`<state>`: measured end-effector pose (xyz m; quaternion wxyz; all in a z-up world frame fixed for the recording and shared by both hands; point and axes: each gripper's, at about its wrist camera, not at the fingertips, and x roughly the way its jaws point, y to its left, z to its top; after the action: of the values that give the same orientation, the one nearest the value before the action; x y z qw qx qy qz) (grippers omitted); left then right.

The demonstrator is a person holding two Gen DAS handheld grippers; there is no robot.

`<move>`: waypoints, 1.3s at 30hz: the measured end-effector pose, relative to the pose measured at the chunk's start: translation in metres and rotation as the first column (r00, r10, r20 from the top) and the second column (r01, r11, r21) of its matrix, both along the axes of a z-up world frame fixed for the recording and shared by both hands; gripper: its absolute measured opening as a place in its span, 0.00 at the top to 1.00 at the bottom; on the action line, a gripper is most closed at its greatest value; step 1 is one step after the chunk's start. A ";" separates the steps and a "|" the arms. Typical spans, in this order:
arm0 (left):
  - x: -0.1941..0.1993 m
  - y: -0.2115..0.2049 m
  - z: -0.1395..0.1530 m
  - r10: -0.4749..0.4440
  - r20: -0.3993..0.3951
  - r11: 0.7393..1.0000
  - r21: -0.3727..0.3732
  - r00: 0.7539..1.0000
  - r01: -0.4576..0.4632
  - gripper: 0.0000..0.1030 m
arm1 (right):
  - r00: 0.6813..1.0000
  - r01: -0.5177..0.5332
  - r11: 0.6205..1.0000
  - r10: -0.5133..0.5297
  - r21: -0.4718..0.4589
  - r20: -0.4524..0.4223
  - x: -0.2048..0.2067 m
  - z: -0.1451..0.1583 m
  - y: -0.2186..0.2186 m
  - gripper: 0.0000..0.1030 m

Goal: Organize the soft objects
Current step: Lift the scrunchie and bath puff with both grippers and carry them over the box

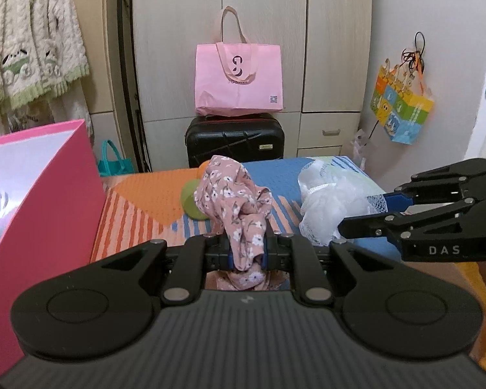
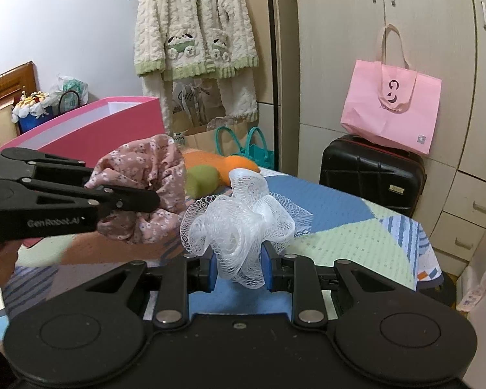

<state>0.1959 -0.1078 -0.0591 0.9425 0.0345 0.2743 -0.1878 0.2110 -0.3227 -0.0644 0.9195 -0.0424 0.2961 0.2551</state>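
My left gripper (image 1: pixel 244 249) is shut on a pink floral cloth (image 1: pixel 233 194), which bunches up above the jaws and hangs a little below them. In the right wrist view that cloth (image 2: pixel 142 175) shows at the left, held off the table. My right gripper (image 2: pixel 239 267) is shut on a white mesh bath puff (image 2: pixel 239 220), lifted above the patterned table top (image 2: pixel 340 236). The puff (image 1: pixel 327 194) also appears in the left wrist view, right of the cloth. A green and orange plush (image 2: pixel 207 178) lies on the table behind both.
An open pink box (image 1: pixel 48 194) stands at the left edge of the table. Behind the table are a black suitcase (image 1: pixel 235 139) with a pink tote bag (image 1: pixel 238 77) on top, a teal bag (image 1: pixel 115 162) and wardrobe doors. A fluffy robe (image 2: pixel 194 32) hangs on the wall.
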 end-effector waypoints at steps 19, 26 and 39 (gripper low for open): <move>-0.053 0.064 0.007 -0.137 -0.213 0.980 -0.168 0.967 0.102 0.87 | 0.986 -0.018 0.995 0.034 0.097 -0.161 -0.067 0.019 0.025 0.71; -0.076 0.090 0.012 -0.159 -0.273 0.975 -0.193 0.949 0.108 0.87 | 0.979 -0.087 0.994 0.098 0.070 -0.180 -0.093 0.029 0.054 0.71; -0.122 0.145 0.027 -0.136 -0.339 0.981 -0.176 0.931 0.079 0.87 | 0.951 -0.226 0.971 0.236 0.072 -0.200 -0.129 0.046 0.106 0.71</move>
<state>0.0737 0.0375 -0.0319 0.8668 -0.0601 0.4189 -0.2635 0.0818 -0.2167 -0.0185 0.8482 -0.0281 0.3770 0.3710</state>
